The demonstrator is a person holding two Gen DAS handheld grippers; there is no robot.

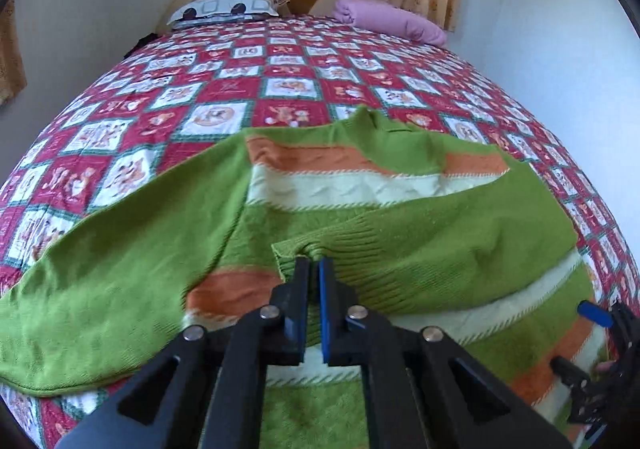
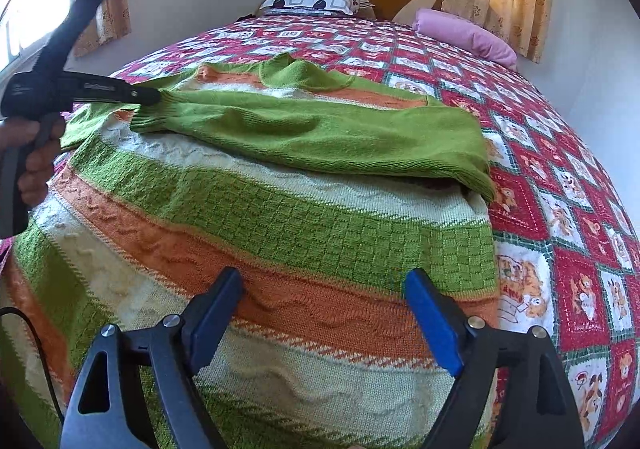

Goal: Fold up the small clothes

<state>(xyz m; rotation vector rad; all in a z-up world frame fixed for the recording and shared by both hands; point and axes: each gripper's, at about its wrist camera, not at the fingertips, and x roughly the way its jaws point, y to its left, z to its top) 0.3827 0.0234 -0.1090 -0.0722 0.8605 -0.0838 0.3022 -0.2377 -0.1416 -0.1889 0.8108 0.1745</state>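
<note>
Left wrist: left tongs (image 1: 314, 263) pinch sweater cuff (image 1: 292, 249); right tongs (image 2: 324, 281) spread near hem.

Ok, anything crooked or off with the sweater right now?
Nothing damaged. The sweater lies flat; one sleeve is folded across its body, its cuff pinched by the left gripper. The right gripper hovers open.

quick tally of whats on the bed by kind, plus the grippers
sweater: 1
patterned pillow: 1
pink rolled bedding: 1
quilt: 1
hand-held gripper: 2, left shut on the sweater cuff, right open
total: 6
</note>
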